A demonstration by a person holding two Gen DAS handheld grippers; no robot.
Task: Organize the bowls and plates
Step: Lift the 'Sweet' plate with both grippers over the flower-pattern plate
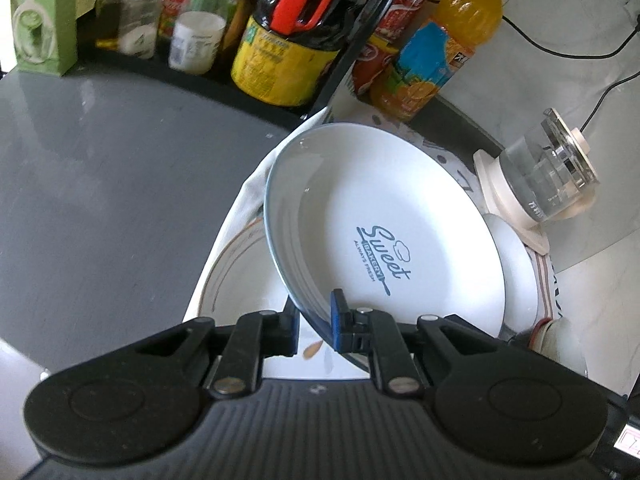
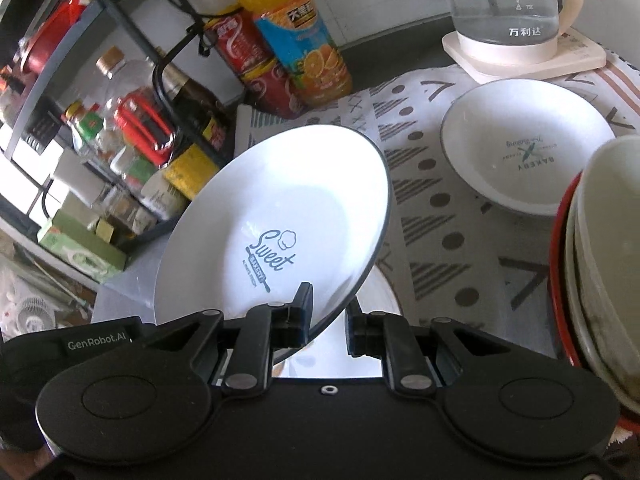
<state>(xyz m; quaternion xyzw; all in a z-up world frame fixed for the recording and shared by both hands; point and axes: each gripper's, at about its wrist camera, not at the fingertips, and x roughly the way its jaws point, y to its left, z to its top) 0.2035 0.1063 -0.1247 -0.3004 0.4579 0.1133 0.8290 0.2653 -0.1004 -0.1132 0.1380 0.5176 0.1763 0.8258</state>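
Note:
A white "Sweet Bakery" plate (image 1: 384, 216) with a dark rim is held tilted in my left gripper (image 1: 316, 320), whose jaws are shut on its near rim. Under it lies a larger white plate (image 1: 232, 280) with a brown line pattern. In the right wrist view my right gripper (image 2: 328, 316) is shut on the rim of a tilted "Sweet Bakery" plate (image 2: 280, 216). I cannot tell whether both grippers hold the same plate. A white bowl-shaped plate (image 2: 528, 148) sits on the patterned cloth (image 2: 432, 200) beyond. A stack of bowls (image 2: 604, 264) stands at the right.
A black rack (image 2: 168, 80) with bottles and jars stands at the left. An orange juice bottle (image 1: 444, 48) and red cans (image 2: 256, 68) stand beside it. A glass kettle (image 2: 508, 8) sits on a cream base at the back. A grey countertop (image 1: 100, 184) lies to the left.

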